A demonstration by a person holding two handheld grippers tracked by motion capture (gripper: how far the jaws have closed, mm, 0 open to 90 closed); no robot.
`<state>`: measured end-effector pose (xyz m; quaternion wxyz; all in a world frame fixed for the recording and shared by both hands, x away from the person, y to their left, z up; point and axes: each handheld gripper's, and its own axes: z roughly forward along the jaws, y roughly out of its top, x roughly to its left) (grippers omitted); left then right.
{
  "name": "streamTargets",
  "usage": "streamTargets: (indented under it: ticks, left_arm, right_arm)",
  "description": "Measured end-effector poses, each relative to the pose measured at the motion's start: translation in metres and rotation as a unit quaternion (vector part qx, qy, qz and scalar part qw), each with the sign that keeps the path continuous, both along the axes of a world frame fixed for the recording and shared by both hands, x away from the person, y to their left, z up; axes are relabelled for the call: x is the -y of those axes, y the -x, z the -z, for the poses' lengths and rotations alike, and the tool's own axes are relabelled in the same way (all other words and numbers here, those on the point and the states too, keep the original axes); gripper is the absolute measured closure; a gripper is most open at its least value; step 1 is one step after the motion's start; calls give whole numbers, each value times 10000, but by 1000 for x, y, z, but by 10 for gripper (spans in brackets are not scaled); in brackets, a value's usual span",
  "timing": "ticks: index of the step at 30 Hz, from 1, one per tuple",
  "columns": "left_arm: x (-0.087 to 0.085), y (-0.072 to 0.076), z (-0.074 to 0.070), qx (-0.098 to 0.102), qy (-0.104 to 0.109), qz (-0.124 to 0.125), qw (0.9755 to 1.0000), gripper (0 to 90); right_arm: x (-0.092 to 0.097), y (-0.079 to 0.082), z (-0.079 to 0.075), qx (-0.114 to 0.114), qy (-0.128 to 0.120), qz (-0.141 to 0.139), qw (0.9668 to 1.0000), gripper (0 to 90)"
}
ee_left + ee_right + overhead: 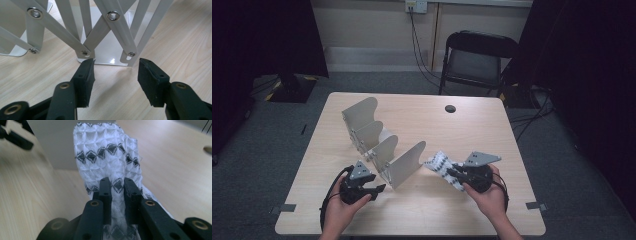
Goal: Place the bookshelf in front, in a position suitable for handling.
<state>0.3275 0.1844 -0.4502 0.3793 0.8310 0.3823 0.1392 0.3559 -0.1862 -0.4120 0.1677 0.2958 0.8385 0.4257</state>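
Nearest the lens in the right gripper view: two black jaws of the right gripper [117, 182], nearly together, pinching a folded white cloth with black diamond bands [106, 152]. Cloth rising upright beyond the fingertips, a narrow pleat of it squeezed between the pads. Pale wooden table [172, 162] spreading past the fingers on both sides.

In the left gripper view: left gripper [116, 67] about half open, nothing between the pads, bare tabletop in the gap. Just ahead of the fingertips, close to them but apart, the lower hinge rivets and crossed slats of a grey metal folding rack with wavy upright dividers [107, 32].

From the high view: left gripper [379, 189] low beside the near end of the rack [384, 145], right gripper [451, 172] holding the cloth [441, 164] just to the far side of the nearest divider, cloth touching or almost touching the table. A black folding chair [477, 60] well beyond the table.

Step judged in hand: carrying the cloth toward a slot of the rack, with the empty gripper ready to steady the frame. Next move likely calling for a lift of the cloth above the divider's top edge, then a lowering between two dividers, with a firm hold on the rack's base against sliding.

Shown by the high view alone: the rack's whole layout and how the two hands stand to it. Shown by the right gripper view alone: how tightly the cloth is gripped. Shown by the left gripper view alone: the small gap between pads and slats.
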Motion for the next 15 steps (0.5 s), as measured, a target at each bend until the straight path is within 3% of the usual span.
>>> streamTargets:
  ticks: [3, 6, 8, 11, 15]
  left_arm:
    - [-3, 1, 0, -3, -28, 17, 10000, 455]
    - [-6, 3, 1, -1, -34, 25, 10000, 428]
    - [-8, 5, 2, -19, -13, 19, 10000, 411]
    - [-12, 8, 2, -41, -5, 15, 10000, 395]
    - [-17, 10, 3, -59, 48, 13, 10000, 364]
  right_arm:
    - [-7, -1, -12, 118, -50, -40, 9999, 788]
    - [-31, -2, -31, 395, -27, 18, 9992, 788]
    - [-39, -6, -34, 407, -78, 25, 9991, 788]
    - [-47, -10, -30, 362, -5, -9, 9993, 788]
    - [-58, -14, -10, 154, 191, -147, 9996, 789]
